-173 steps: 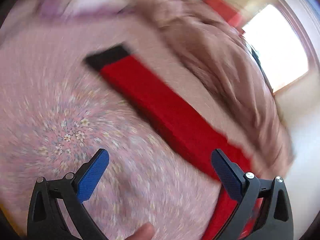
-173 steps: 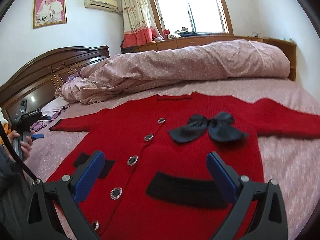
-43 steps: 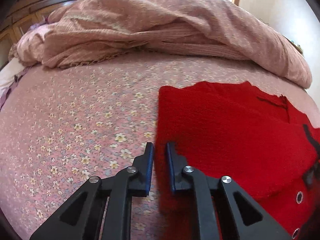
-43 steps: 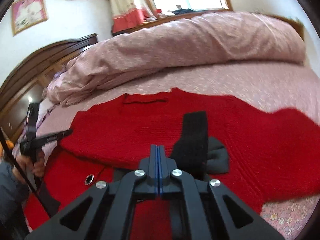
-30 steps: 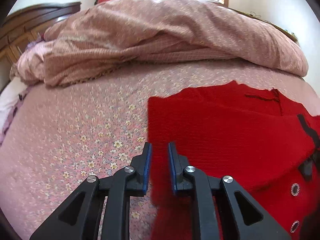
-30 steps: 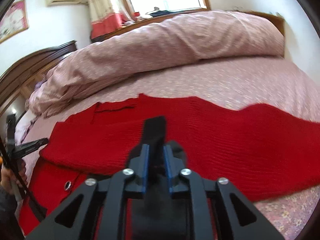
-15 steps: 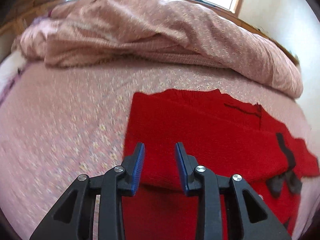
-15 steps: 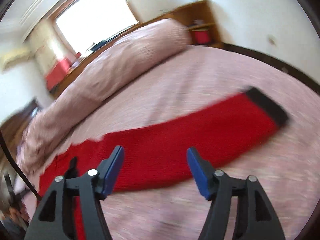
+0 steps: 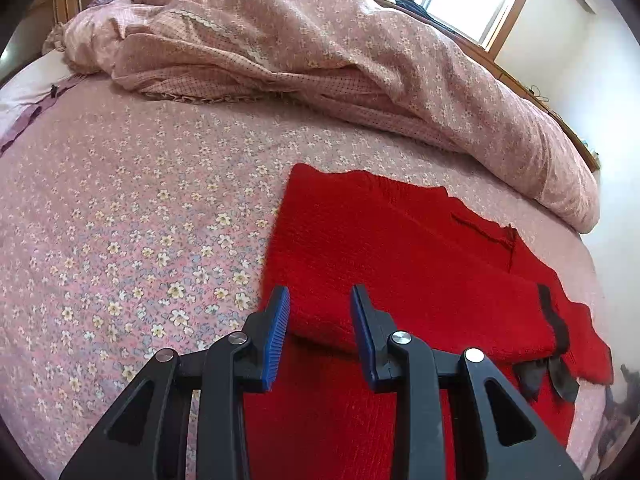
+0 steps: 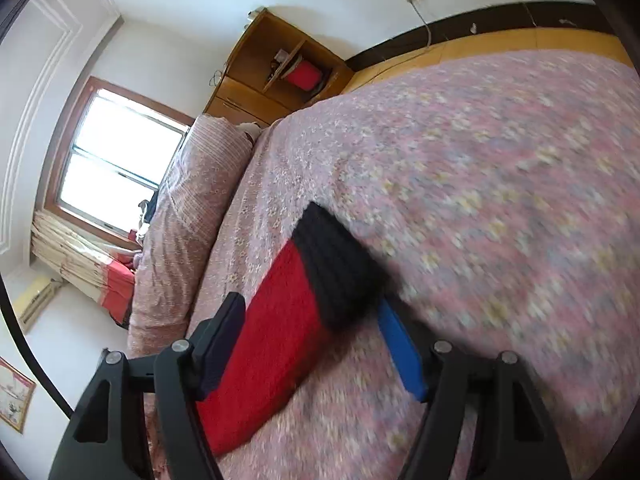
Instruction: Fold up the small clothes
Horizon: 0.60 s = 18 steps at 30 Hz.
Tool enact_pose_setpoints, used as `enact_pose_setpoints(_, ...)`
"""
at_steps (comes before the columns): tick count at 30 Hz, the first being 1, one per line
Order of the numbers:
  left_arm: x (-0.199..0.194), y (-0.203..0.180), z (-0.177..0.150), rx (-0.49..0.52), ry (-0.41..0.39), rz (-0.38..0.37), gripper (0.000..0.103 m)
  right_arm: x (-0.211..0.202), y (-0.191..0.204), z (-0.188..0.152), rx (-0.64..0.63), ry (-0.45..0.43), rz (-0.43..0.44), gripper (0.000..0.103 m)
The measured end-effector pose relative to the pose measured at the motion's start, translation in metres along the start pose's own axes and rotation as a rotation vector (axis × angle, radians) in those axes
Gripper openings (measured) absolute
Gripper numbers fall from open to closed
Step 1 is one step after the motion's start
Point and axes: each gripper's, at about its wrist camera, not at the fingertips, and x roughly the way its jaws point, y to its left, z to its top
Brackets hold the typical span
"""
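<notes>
Hovering unclenched over the red cardigan [image 9: 400,248]: left gripper [image 9: 320,312] above folded sleeve [image 9: 420,312], right gripper [image 10: 310,328] straddling black cuff [image 10: 336,268].

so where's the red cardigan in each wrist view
Left wrist: the red cardigan fills the lower right, one sleeve folded across its body.
Right wrist: only its other sleeve shows, lower left, black cuff between the open jaws.
Shared landmark: the rolled pink quilt by the window.

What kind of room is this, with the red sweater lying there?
Most likely a bedroom. The red sweater lies on a bed with a flowery pink sheet, a rumpled pink quilt is heaped behind it, and a window with curtains lets daylight in.
</notes>
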Motion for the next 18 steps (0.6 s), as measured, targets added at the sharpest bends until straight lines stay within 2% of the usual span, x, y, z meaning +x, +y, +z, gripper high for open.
enact_pose_setpoints(3, 0.004, -0.003, 0.002, 0.016, 0.010, 0.006, 0.025, 0.015, 0.007, 0.008, -0.040, 0.016, -0.013, 0.072)
enact_pose_setpoints(5, 0.005, -0.002, 0.003, 0.027, 0.007, 0.018, 0.025, 0.017, 0.007, 0.008, -0.046, 0.011, 0.009, 0.072)
enact_pose_setpoints(6, 0.005, -0.002, 0.003, 0.030, 0.006, 0.020, 0.025, 0.015, 0.007, 0.010, -0.046, 0.010, 0.013, 0.065)
enact_pose_setpoints(7, 0.005, -0.001, 0.004, 0.034, -0.002, 0.016, 0.025, 0.017, 0.009, 0.010, -0.046, 0.007, 0.008, 0.039)
enact_pose_setpoints(8, 0.005, 0.000, 0.004, 0.039, -0.012, 0.017, 0.025, 0.016, 0.012, 0.008, -0.047, 0.009, -0.008, 0.021)
enact_pose_setpoints(9, 0.004, 0.002, 0.004, 0.042, -0.019, 0.028, 0.025, 0.017, 0.017, 0.007, -0.050, 0.012, -0.044, 0.011)
enact_pose_setpoints(11, 0.001, 0.006, 0.004, 0.044, -0.031, 0.025, 0.025, 0.016, 0.038, 0.003, -0.094, -0.035, -0.094, 0.011)
enact_pose_setpoints(13, 0.000, 0.007, 0.007, 0.044, -0.023, 0.027, 0.025, 0.012, 0.071, -0.004, -0.165, -0.082, -0.071, 0.011)
enact_pose_setpoints(16, -0.010, 0.008, 0.011, 0.042, -0.054, -0.012, 0.025, 0.015, 0.161, -0.034, -0.332, -0.125, 0.001, 0.011)
enact_pose_setpoints(18, -0.012, 0.006, 0.012, 0.076, -0.068, -0.027, 0.025, 0.021, 0.222, -0.066, -0.435, -0.103, 0.076, 0.011)
